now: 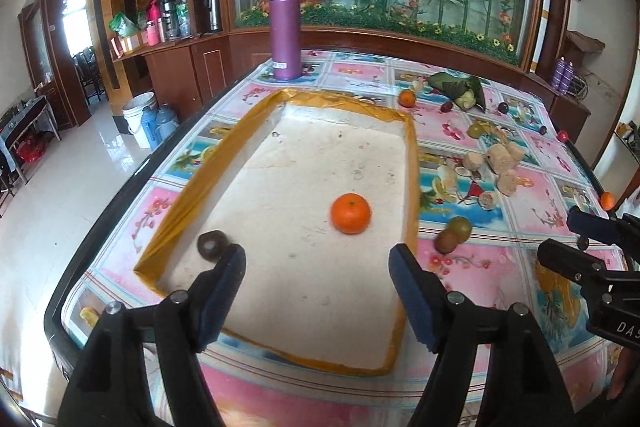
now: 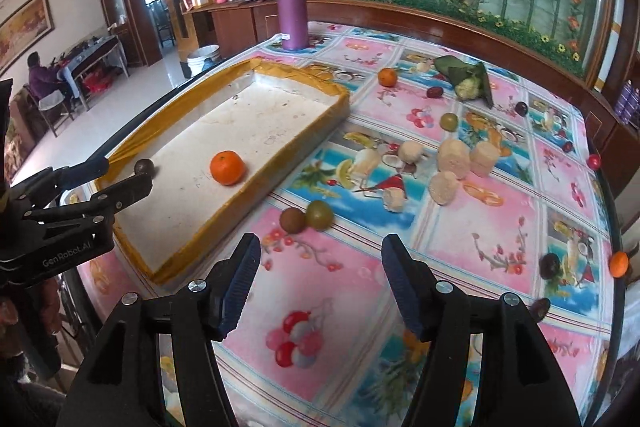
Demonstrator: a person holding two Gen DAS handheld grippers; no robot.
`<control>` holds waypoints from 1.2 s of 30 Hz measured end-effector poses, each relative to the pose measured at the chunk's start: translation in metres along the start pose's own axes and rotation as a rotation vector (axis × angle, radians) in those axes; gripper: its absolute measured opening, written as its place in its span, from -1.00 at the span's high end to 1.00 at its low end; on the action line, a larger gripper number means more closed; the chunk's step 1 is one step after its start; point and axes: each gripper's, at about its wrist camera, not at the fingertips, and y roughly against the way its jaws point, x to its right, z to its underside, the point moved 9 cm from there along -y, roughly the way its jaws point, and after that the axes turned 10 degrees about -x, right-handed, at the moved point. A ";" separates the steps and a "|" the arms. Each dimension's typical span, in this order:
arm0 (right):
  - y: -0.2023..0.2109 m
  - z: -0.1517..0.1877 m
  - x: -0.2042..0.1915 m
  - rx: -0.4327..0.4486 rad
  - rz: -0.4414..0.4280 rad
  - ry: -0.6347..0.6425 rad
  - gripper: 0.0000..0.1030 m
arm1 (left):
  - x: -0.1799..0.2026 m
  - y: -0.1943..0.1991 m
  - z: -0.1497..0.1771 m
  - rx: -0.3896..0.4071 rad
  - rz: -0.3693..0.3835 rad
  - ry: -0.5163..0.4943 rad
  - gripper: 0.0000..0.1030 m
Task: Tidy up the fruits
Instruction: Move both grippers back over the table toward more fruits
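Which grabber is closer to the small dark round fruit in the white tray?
Left. The left gripper hovers over the tray's near end, one finger right beside the small dark round fruit. The right gripper hangs over the flowery tablecloth, outside the white tray.

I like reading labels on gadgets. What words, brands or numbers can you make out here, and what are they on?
"GenRobot.AI": white lettering on the body of the left tongs, right wrist view.
"DAS": cut off at the picture's edge, on the body of the right tongs, left wrist view.
White sticker on the purple flask: too small to read.
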 end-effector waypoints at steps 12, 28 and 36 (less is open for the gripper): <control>0.034 0.054 0.102 0.019 0.091 -0.187 -0.27 | 0.112 0.001 0.010 -0.027 0.085 -0.177 -0.54; 0.014 0.090 0.198 -0.063 0.096 -0.308 -0.27 | 0.194 -0.005 0.029 -0.102 0.132 -0.282 -0.57; -0.028 0.076 0.186 -0.104 0.018 -0.214 -0.07 | 0.188 -0.010 0.025 -0.115 0.101 -0.266 -0.58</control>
